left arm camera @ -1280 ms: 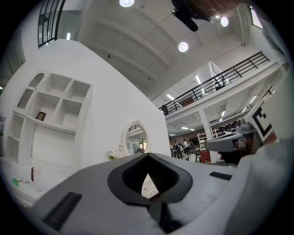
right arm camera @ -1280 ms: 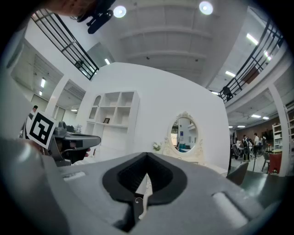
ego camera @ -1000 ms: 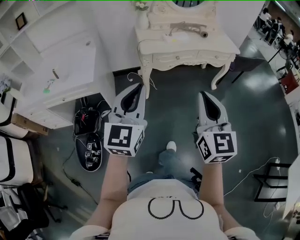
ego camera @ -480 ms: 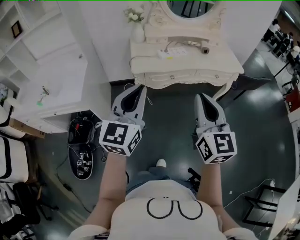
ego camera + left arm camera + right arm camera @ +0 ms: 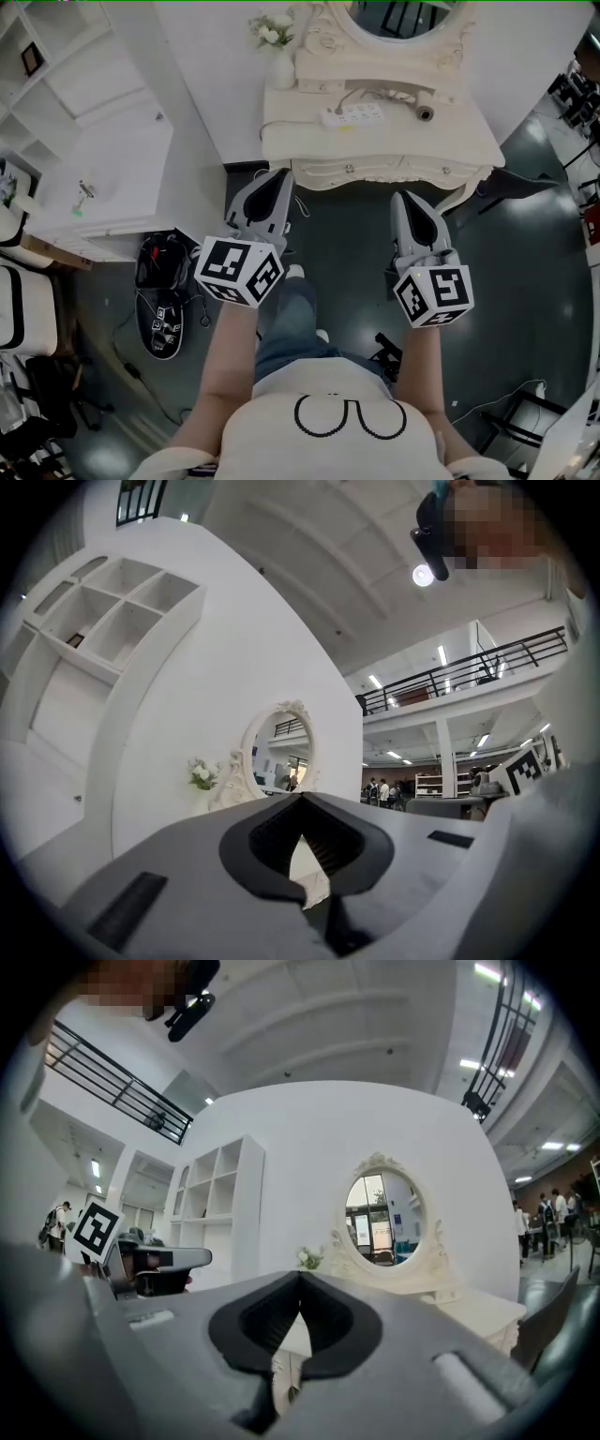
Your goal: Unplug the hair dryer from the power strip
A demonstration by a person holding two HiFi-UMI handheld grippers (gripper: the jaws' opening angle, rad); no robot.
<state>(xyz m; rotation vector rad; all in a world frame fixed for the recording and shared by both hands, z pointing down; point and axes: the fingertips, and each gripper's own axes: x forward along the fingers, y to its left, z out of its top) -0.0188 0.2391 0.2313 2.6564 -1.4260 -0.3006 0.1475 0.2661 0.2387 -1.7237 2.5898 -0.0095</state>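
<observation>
Here, at far left, a white cabinet stands against the wall; right of it the left gripper points toward the left front corner of the cream dressing table, its jaws pressed together with nothing between them, as the left gripper view confirms; a vase of white flowers stands at the table's back left; the white power strip lies on the tabletop beyond and between the two grippers, apart from both; the hair dryer lies just right of the strip, nozzle toward the person; whether its plug sits in the strip is too small to tell; the right gripper is likewise clenched and empty, short of the table's front edge.
</observation>
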